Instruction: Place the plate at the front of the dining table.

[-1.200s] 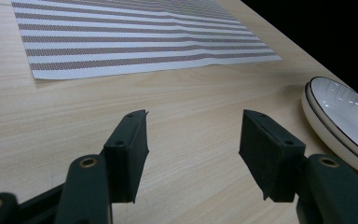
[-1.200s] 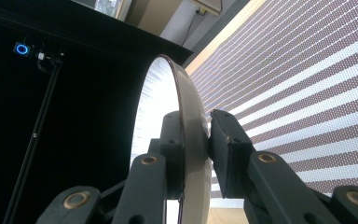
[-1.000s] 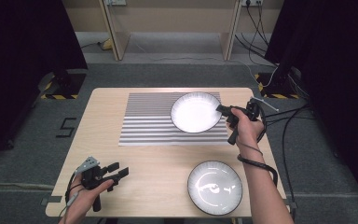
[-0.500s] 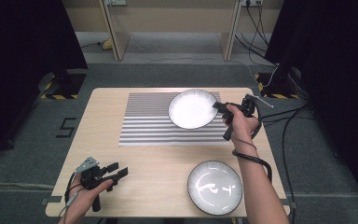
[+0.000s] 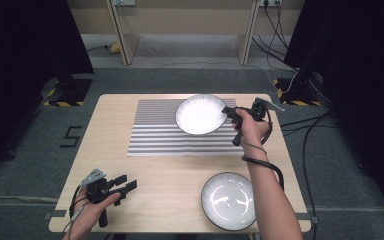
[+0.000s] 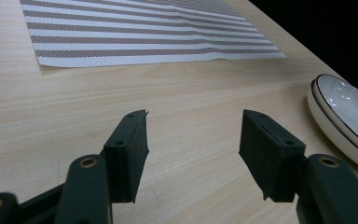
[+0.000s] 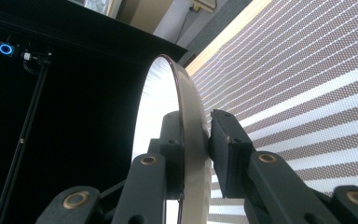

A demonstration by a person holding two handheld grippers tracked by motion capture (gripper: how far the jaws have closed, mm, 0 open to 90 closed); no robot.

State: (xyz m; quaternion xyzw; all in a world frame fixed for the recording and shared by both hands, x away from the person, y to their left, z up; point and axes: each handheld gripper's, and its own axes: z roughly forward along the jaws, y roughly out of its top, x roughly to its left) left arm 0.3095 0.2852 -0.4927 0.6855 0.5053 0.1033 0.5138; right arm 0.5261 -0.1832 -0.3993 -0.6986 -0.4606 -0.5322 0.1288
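Now the right gripper (image 5: 231,114) pinches the rim of a white round ceramic plate (image 5: 200,114) above the striped placemat (image 5: 155,135) at the wooden table's (image 5: 105,145) far edge; a carry looks under way, calling next for a level set-down. The left gripper (image 5: 125,184) rests near the front-left corner, jaws spread.

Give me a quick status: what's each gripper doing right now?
Right gripper shut on plate rim, plate over the striped mat. Left gripper open, holding nothing, near table edge. Second plate sits apart, nothing in the way.

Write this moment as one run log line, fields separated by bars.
right gripper: shut on plate rim, above striped mat | left gripper: open, idle | second plate: on table
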